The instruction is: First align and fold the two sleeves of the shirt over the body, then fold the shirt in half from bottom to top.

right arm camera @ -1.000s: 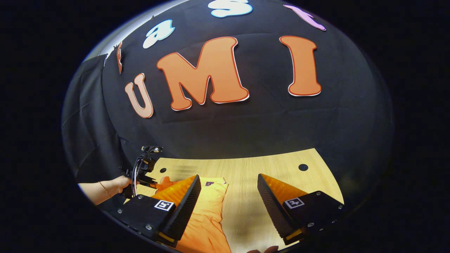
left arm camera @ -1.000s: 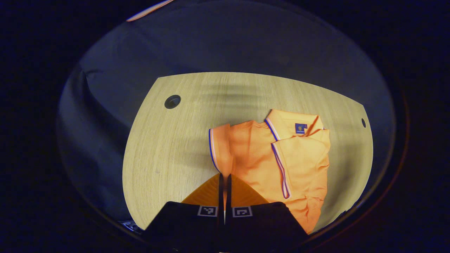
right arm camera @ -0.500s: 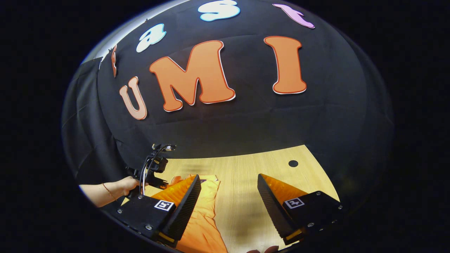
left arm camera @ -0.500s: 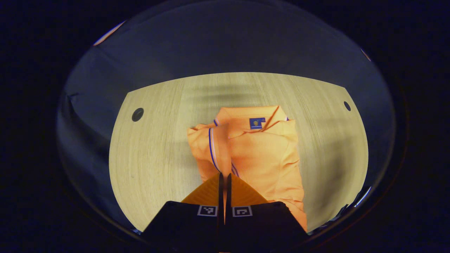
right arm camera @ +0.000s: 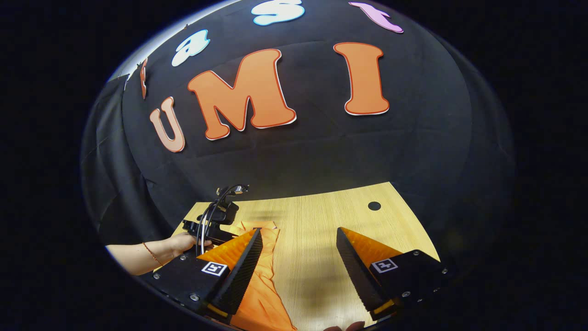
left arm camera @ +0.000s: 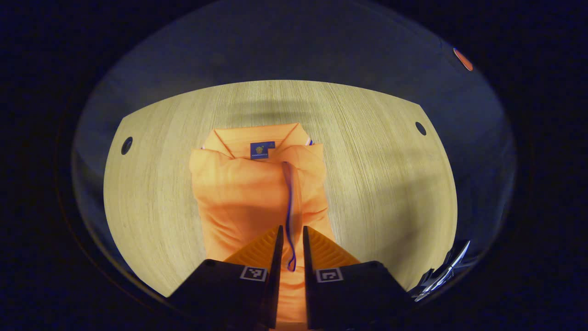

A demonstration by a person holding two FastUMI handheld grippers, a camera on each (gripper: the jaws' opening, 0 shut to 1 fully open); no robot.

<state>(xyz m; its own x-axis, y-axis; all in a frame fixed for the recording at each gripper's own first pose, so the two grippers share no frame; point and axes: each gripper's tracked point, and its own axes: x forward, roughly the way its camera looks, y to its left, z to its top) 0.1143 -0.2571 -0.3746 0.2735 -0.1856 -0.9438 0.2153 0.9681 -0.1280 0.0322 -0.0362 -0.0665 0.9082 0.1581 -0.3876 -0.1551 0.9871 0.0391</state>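
- The orange shirt lies on the wooden table directly ahead of the left gripper, collar at the far end and both sleeves folded over the body.
- The left gripper's fingers stand a narrow gap apart above the shirt's lower half; a blue-trimmed sleeve cuff runs forward from between them, though whether the fingers pinch it cannot be told.
- In the right gripper view, the right gripper hangs with its fingers spread wide and nothing between them, over bare table just right of the shirt.
- Ahead and to the left of the right gripper, a hand holds the left gripper over the shirt's far end.
- A round hole marks the table ahead and to the right of the right gripper.
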